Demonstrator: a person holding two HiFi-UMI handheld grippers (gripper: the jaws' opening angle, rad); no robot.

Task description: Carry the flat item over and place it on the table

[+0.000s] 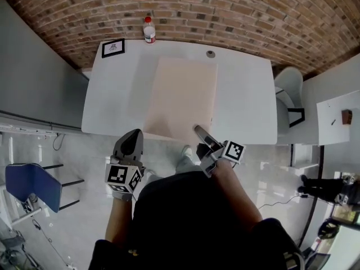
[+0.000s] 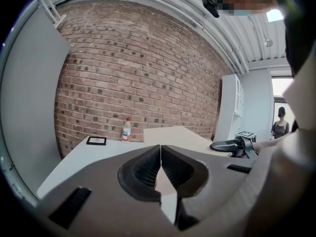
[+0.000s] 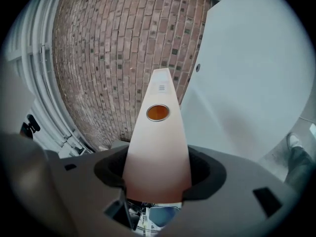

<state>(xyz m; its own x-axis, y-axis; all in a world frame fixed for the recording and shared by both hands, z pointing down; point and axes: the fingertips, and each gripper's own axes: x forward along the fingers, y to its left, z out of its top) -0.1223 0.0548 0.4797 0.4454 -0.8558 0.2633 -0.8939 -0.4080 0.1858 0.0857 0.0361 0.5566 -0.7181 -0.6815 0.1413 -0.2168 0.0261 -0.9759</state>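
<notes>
Your right gripper (image 1: pixel 199 131) is clamped on the flat beige board (image 1: pixel 183 97), at its near edge towards the right corner; its own view shows the board filling the gap between both jaws. Your left gripper (image 1: pixel 130 139) has its jaws together on nothing and hangs at lower left of the head view, just short of the white table (image 1: pixel 242 94).

The board lies over the middle of the table, and its near edge reaches the table's near edge. Whether it is fully down, I cannot tell.

It keeps straight edges, so judge it stiff and probably light for its spread. Held at one corner, so broad a sheet will likely lever and twist in the jaws, and its smooth face may slip. A second hold on the near edge towards the left would steady it.

The only container is a red-capped bottle (image 1: pixel 149 30), upright at the table's far edge, top centre. I cannot make out how full it is.
</notes>
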